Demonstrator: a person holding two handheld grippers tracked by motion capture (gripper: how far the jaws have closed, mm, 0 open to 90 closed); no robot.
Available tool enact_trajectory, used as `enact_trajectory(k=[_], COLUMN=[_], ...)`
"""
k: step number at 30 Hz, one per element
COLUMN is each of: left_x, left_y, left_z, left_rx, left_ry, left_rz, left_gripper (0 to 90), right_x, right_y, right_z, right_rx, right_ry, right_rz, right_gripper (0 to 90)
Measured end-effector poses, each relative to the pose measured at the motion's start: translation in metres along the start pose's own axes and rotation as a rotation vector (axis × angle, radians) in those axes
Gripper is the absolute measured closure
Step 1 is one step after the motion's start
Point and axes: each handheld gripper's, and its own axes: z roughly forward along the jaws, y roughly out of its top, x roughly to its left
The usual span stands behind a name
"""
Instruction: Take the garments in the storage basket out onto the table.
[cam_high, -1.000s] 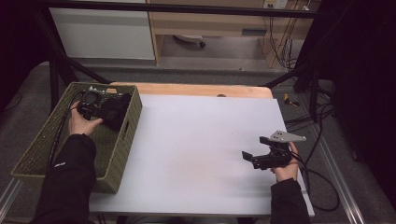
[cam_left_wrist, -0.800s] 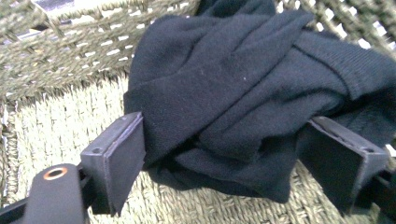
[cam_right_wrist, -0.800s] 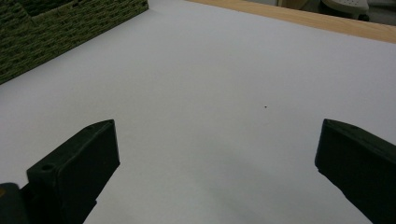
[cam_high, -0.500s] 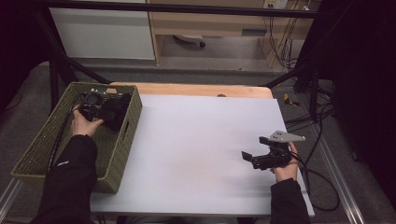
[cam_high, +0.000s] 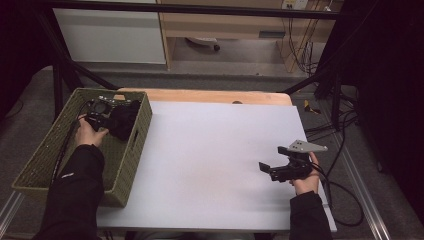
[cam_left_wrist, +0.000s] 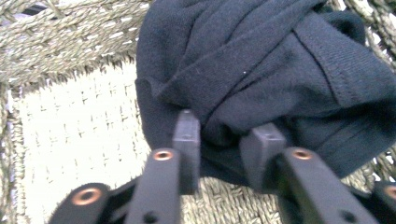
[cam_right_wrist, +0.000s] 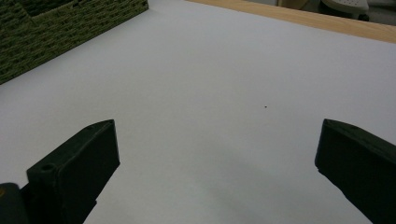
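Observation:
A dark navy cloth (cam_high: 124, 121) lies bunched at the far end of the green woven basket (cam_high: 45, 150). My left gripper (cam_high: 106, 115) reaches into the basket at the cloth. In the left gripper view its jaws have just been closing, and my left gripper (cam_left_wrist: 224, 133) now pinches a fold of the cloth (cam_left_wrist: 261, 60) just above the basket's pale floor (cam_left_wrist: 79, 135). My right gripper (cam_high: 265, 169) rests low over the white table (cam_high: 210, 145) at the front right. In its own view my right gripper (cam_right_wrist: 215, 154) is open with only bare table (cam_right_wrist: 210, 70) between the jaws.
The basket stands on the table's left edge and its wall (cam_right_wrist: 56, 32) appears in the right gripper view. A strip of wood (cam_high: 210, 96) runs along the table's far edge. Cables (cam_high: 345, 150) hang off the right side. A black frame surrounds the table.

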Motion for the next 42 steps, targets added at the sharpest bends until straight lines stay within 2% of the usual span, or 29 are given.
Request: enact_trajectory(k=[6,13,19,22,25,28,30,33,36,38,39,42], left_x=[0.000,-0.005,-0.007,-0.012,-0.019,-0.024,-0.022,-0.015,-0.007,-0.003,-0.002,0.000], left_y=[0.000,0.001,-0.002,-0.002,-0.003,-0.006,-0.009,-0.012,-0.012,-0.011,-0.012,-0.013], left_z=[-0.003,-0.010,-0.020,-0.030,-0.041,-0.042,-0.039,-0.031,-0.028,-0.024,-0.023,-0.016], left_rx=[0.001,-0.021,-0.013,-0.006,0.003,0.016,0.013,0.010,-0.006,-0.015,-0.013,-0.007], left_ry=[0.005,0.033,-0.002,-0.003,-0.023,-0.031,-0.032,-0.025,-0.012,-0.020,-0.014,-0.018], left_rz=[-0.004,0.008,-0.007,0.005,0.014,0.033,0.027,0.008,-0.032,-0.040,-0.037,-0.029], left_gripper=[80.0,81.8,82.5,83.1,83.1,82.4,80.8,71.6,45.1,28.7,23.3,19.7], right_x=[0.000,0.000,-0.001,0.000,0.000,0.000,0.001,0.001,0.000,0.000,0.000,0.000], right_y=[0.000,0.000,0.000,0.000,0.000,0.000,0.000,0.000,0.000,0.000,0.000,0.000], right_z=[0.000,0.000,-0.001,0.000,0.000,0.000,0.000,-0.001,-0.001,-0.001,-0.001,-0.001], right_rx=[0.001,-0.002,-0.002,0.001,0.000,-0.001,0.000,-0.002,-0.003,-0.002,-0.002,-0.003], right_ry=[-0.002,0.000,-0.001,-0.002,0.002,0.002,0.003,0.002,0.000,-0.001,0.000,0.001], right_rz=[0.001,0.001,0.000,0.003,0.004,0.004,0.003,0.002,0.002,0.002,0.002,0.001], right_gripper=[0.3,0.3,0.3,0.3,0.3,0.3,0.3,0.3,0.3,0.3,0.3,0.3])
